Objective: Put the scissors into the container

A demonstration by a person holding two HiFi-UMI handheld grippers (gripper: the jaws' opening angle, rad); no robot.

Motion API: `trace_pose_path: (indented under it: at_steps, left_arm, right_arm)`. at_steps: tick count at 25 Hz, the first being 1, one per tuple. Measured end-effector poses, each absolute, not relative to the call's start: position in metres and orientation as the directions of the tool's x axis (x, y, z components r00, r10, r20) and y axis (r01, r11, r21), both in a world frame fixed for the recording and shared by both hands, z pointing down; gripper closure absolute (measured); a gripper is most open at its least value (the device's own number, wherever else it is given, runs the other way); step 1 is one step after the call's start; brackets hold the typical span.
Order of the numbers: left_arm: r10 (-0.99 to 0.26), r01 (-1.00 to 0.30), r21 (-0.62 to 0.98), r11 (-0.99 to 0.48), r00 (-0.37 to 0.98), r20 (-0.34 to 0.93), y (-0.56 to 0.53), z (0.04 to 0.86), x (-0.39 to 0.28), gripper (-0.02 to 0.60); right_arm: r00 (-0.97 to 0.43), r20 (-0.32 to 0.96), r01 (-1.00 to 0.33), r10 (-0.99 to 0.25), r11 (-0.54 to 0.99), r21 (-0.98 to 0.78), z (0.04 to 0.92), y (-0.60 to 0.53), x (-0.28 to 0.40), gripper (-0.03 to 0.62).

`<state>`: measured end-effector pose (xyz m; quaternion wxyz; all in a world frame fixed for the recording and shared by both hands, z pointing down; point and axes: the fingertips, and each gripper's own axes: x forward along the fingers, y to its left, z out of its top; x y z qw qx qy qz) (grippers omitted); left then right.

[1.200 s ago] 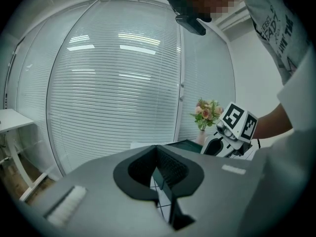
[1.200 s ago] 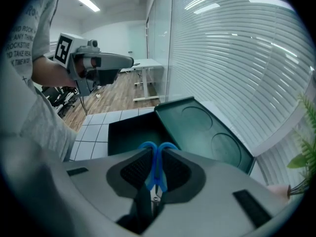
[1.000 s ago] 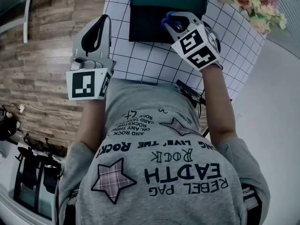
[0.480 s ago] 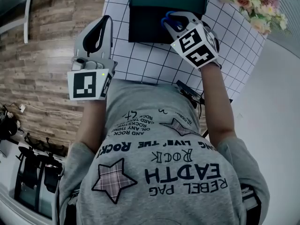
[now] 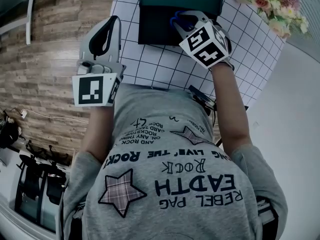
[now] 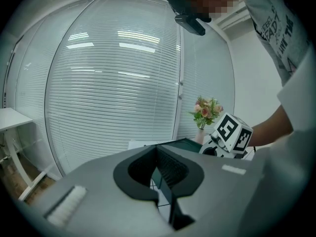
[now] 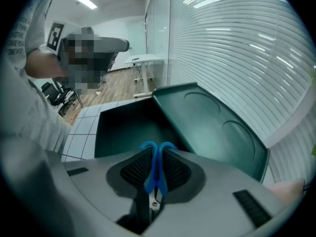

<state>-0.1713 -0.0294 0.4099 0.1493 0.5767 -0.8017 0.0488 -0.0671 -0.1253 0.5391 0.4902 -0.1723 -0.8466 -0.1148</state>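
1. My right gripper [image 7: 156, 169] has its jaws clamped on the scissors [image 7: 155, 164]. The blue handle is squeezed between the pads, with the two loops poking out past the tips and the metal part back toward the camera.
2. That puts the scissors' long axis along the gripper's own line, pointing up-frame in the right gripper view, handle end leading.
3. This is what the drop turns on: the dark container [image 7: 126, 127] opens just above those loops at mid-frame. Its lid [image 7: 212, 127] stands open on the right side of the frame.
4. In the head view the right gripper [image 5: 186, 20] sits at upper centre, tilted steeply down over the container's [image 5: 152, 31] near right part, and a bit of the blue scissors [image 5: 174, 20] shows at its tip.
5. I can't tell from either view whether the loops are fully past the near rim or just at it. I'd guess a small nudge up-frame before letting go, so they fall into the box rather than on the gridded table [image 5: 160, 64].
6. My left gripper [image 5: 102, 34] is off at the left of the frame, beside the container and well apart from the scissors. In its own view the left gripper [image 6: 160, 174] has its pads drawn together at the tips with nothing between them, so the right hand is the one for this.
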Motion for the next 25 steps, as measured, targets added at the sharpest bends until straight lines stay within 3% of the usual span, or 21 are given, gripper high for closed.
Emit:
trace_pose_path:
  at_steps: [25]
  left_arm:
    - [-0.908,-0.936,0.090,0.341,-0.302,0.292,-0.021,0.406,-0.172,0.572]
  right_arm:
    - [-0.393,0.908,0.417,0.144,0.908,0.036,0.571,-0.121,-0.069,0.516]
